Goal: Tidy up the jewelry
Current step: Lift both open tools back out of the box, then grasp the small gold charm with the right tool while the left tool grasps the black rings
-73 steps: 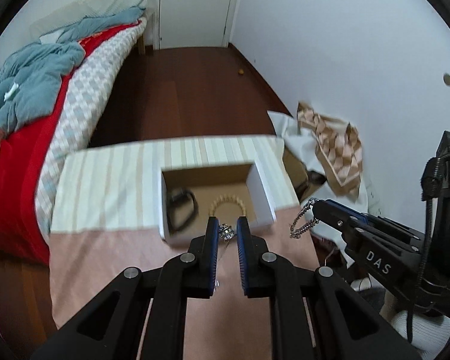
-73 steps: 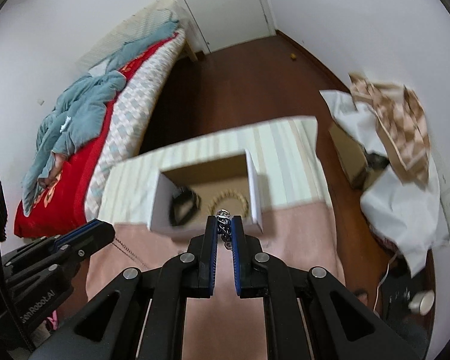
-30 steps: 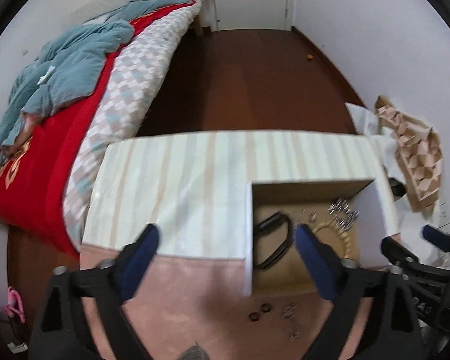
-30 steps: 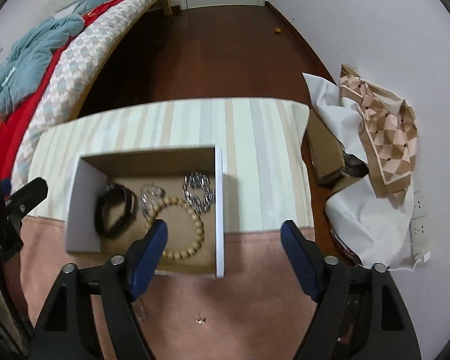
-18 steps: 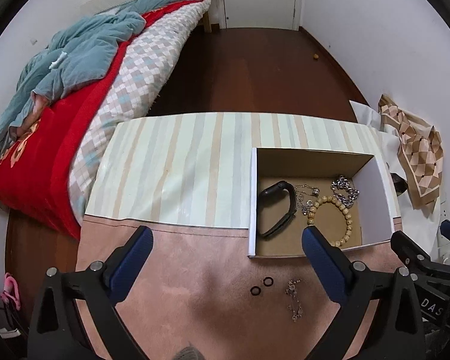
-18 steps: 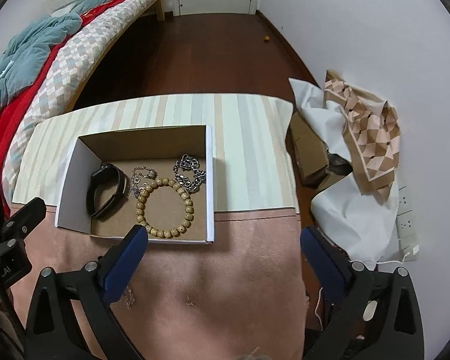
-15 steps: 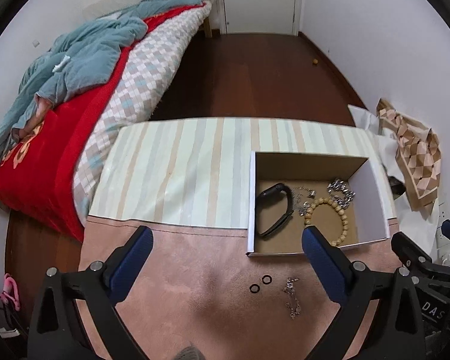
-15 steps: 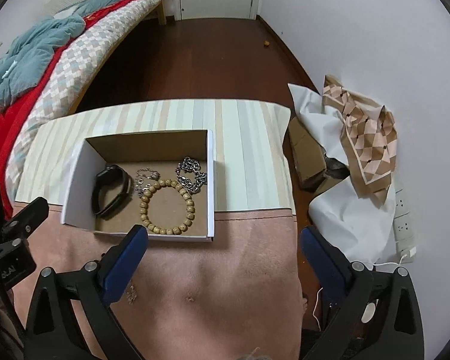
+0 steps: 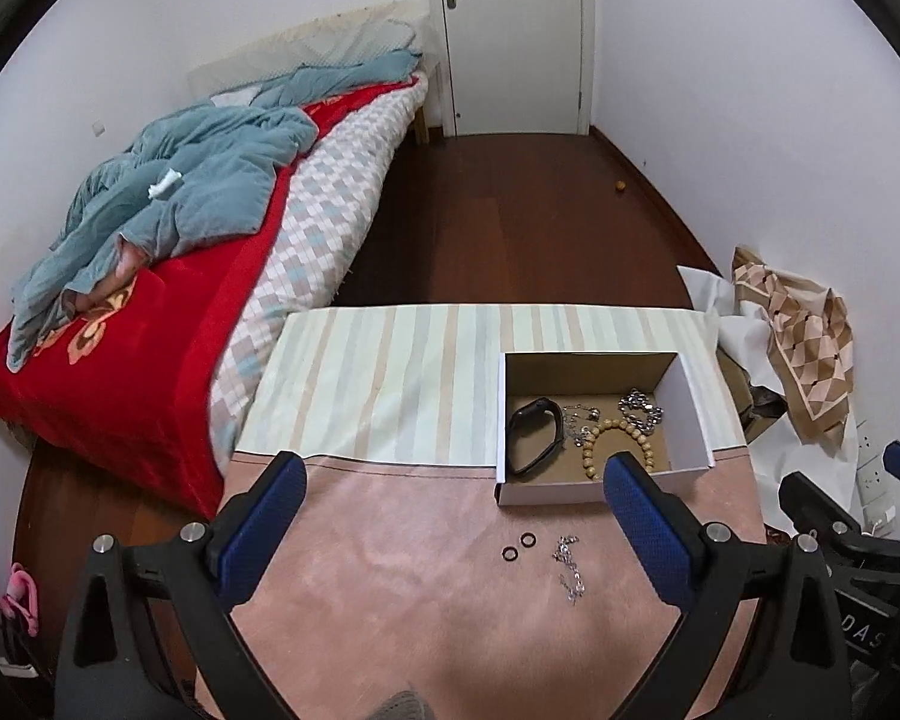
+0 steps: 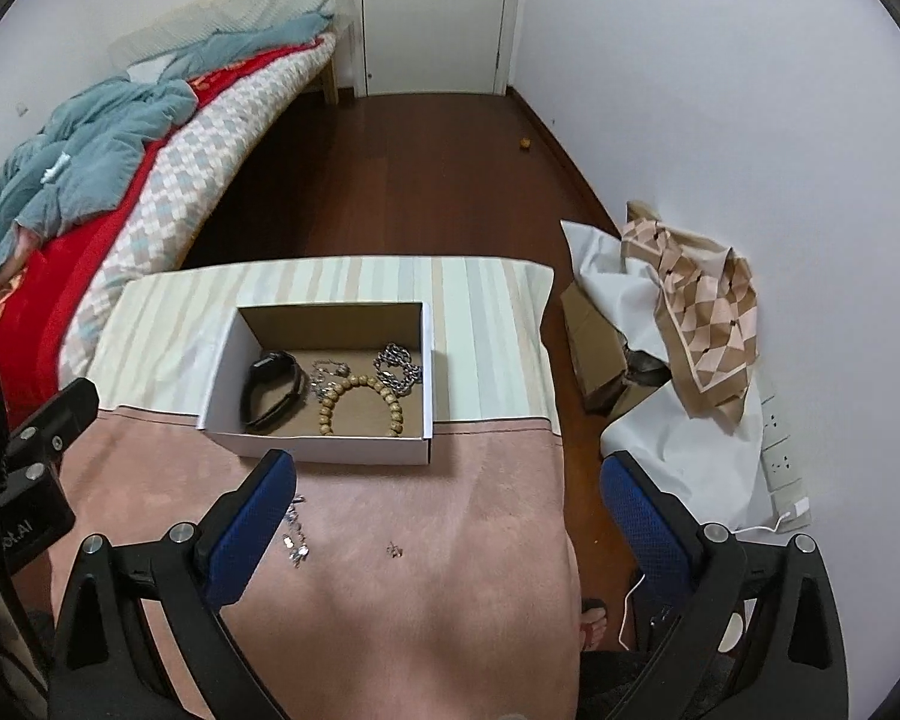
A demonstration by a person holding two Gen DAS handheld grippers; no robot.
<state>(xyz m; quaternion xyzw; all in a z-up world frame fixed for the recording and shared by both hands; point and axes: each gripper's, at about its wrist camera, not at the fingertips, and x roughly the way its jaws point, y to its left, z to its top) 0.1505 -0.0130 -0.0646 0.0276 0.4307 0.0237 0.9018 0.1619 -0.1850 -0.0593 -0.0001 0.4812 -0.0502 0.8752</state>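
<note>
Both grippers hang above the near end of the table point(image 9: 390, 570) with nothing between their blue pads: the left gripper point(image 9: 453, 483) has its jaws spread wide, and the right gripper point(image 10: 447, 483) is spread just as wide. The white cardboard box point(image 9: 693, 414) sits where the striped cloth meets the pink cloth, toward the table's right edge in the left wrist view. Inside it lie a black band point(image 10: 270, 387) at the left, a thin silver chain point(image 10: 327, 372) next to it, a wooden bead bracelet point(image 10: 360, 405) along the near wall and a heavy silver link chain point(image 10: 397, 367) in the far right corner (the bracelet touches both chains). On the pink cloth just in front of the box, two small black rings point(image 9: 519, 545) lie side by side, with a loose silver chain point(image 9: 570, 567) just right of them. A tiny metal piece point(image 10: 394, 550), too small to identify, lies nearer the table's near edge, apart from the chain.
</note>
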